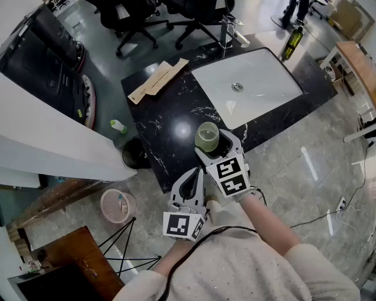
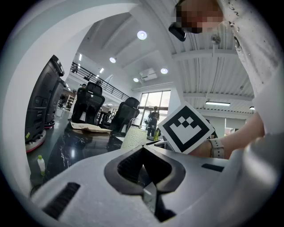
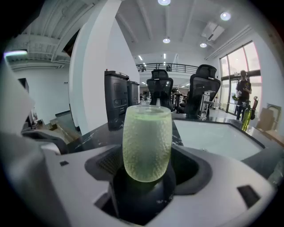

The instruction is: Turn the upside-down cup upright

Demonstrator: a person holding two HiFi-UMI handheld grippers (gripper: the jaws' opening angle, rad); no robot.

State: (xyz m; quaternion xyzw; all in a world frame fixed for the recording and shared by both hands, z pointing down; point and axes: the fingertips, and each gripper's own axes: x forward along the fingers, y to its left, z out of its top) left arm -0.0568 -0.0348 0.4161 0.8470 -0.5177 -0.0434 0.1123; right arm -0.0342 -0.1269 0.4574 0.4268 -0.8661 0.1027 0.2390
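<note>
A pale green textured cup [image 1: 207, 136] stands rim up on the near edge of the black marble counter [image 1: 170, 117]. My right gripper [image 1: 215, 143] reaches over that edge, its jaws spread wide on either side of the cup. In the right gripper view the cup [image 3: 147, 142] fills the space between the jaws of that gripper [image 3: 146, 159], and I see no pad pressing on it. My left gripper [image 1: 197, 172] hangs lower and nearer, off the counter, with its jaws together and nothing in them. In the left gripper view its jaws [image 2: 142, 150] meet, and the cup [image 2: 133, 138] shows beyond.
A white sink [image 1: 247, 88] with a faucet [image 1: 230, 29] is set in the counter's right half. Brown paper [image 1: 157, 79] lies at the far left corner. A green bottle [image 1: 292, 42], office chairs [image 1: 135, 14], a black bin [image 1: 136, 154] and a pink basket [image 1: 117, 206] surround the counter.
</note>
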